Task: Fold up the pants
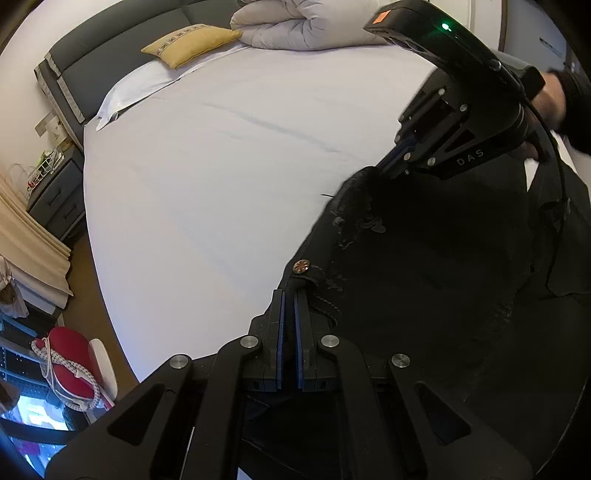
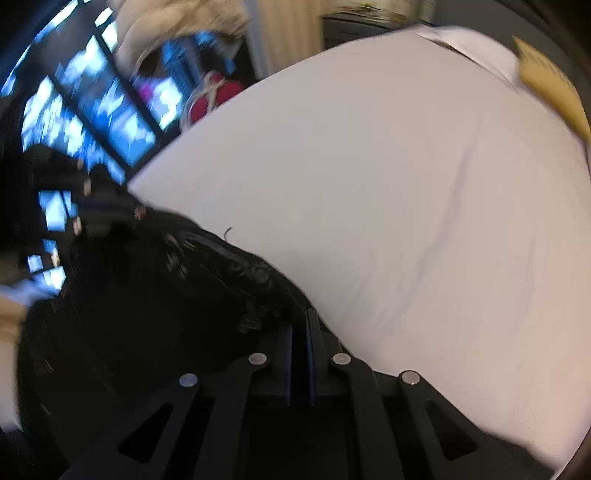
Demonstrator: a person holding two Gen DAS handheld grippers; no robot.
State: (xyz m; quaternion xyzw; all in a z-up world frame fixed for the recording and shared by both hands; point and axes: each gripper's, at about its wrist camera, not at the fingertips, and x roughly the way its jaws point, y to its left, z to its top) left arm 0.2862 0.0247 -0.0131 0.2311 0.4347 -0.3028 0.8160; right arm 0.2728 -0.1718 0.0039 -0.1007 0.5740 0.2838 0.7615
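Observation:
Black pants [image 1: 424, 266] with pale specks and a metal waist button [image 1: 301, 266] hang over the white bed sheet [image 1: 221, 166]. My left gripper [image 1: 290, 295] is shut on the waistband just below the button. My right gripper [image 1: 380, 168] shows in the left wrist view, shut on the other end of the waistband, held by a hand. In the blurred right wrist view my right gripper [image 2: 301, 321] is shut on the black pants [image 2: 155, 302] above the bed sheet [image 2: 388, 203].
A yellow pillow [image 1: 192, 44] and a folded grey duvet [image 1: 306, 26] lie at the head of the bed. A grey nightstand [image 1: 55, 199] stands to the left. A red object with a rope [image 1: 70, 365] sits by the window.

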